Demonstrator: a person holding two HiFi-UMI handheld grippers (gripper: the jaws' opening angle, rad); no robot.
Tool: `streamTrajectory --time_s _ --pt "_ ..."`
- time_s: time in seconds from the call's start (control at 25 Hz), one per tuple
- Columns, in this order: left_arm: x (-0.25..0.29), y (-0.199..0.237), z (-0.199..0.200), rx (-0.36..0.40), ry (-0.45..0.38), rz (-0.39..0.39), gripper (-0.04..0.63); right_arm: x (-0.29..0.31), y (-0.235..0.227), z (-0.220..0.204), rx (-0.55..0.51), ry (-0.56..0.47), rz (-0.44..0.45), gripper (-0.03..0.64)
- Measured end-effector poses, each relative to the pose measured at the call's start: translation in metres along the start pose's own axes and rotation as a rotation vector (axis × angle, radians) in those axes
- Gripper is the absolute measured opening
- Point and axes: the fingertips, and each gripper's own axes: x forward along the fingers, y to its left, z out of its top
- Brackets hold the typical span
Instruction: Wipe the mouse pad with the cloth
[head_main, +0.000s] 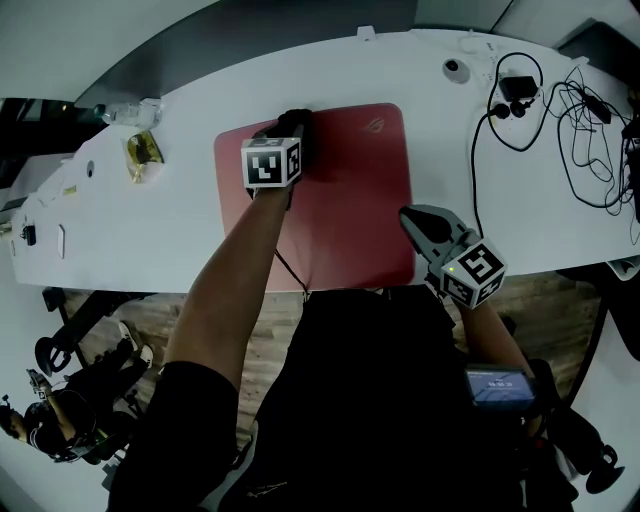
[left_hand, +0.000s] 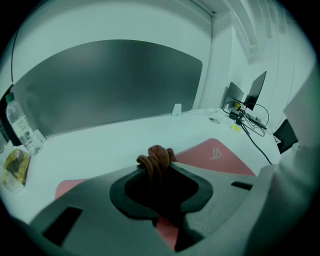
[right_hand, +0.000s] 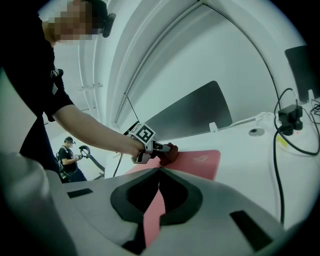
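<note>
The red mouse pad (head_main: 350, 200) (left_hand: 215, 155) (right_hand: 200, 160) lies flat on the white table (head_main: 180, 230). My left gripper (head_main: 293, 125) (left_hand: 159, 167) (right_hand: 161, 148) is shut on a bunched brown cloth (left_hand: 157, 159) (right_hand: 169, 152) and holds it down at the pad's far left part. In the head view the cloth (head_main: 294, 121) shows dark at the jaw tips. My right gripper (head_main: 408, 215) (right_hand: 159, 170) is shut with nothing in it, its tips over the pad's right edge near the front; I cannot tell whether they touch the pad.
Black cables and a plug (head_main: 580, 130) sprawl over the table's right end. A water bottle (head_main: 130, 110) (left_hand: 19, 125) and a snack packet (head_main: 143, 150) sit at the left. A small round puck (head_main: 455, 70) lies behind the pad. A person (right_hand: 70, 155) stands further off.
</note>
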Motion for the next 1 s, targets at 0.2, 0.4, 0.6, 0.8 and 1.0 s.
streamTrajectory --time_s 0.2,0.4,0.6,0.8,1.0 --pt "-0.008 0.034 -0.011 0.025 -0.003 0.035 0.084 0.010 0.010 -0.003 -0.004 0.009 -0.007 0.026" --pt "-0.021 0.073 -0.023 0.040 -0.005 0.076 0.084 0.022 0.016 0.000 -0.010 0.005 -0.023 0.026" --pt "-0.034 0.112 -0.037 0.026 -0.012 0.116 0.084 0.035 0.025 0.000 -0.016 0.008 -0.029 0.026" --pt "-0.042 0.141 -0.044 0.041 -0.012 0.127 0.084 0.044 0.033 -0.001 -0.020 0.015 -0.037 0.026" --pt "-0.052 0.168 -0.054 0.035 -0.021 0.154 0.084 0.049 0.037 -0.001 -0.022 0.023 -0.054 0.026"
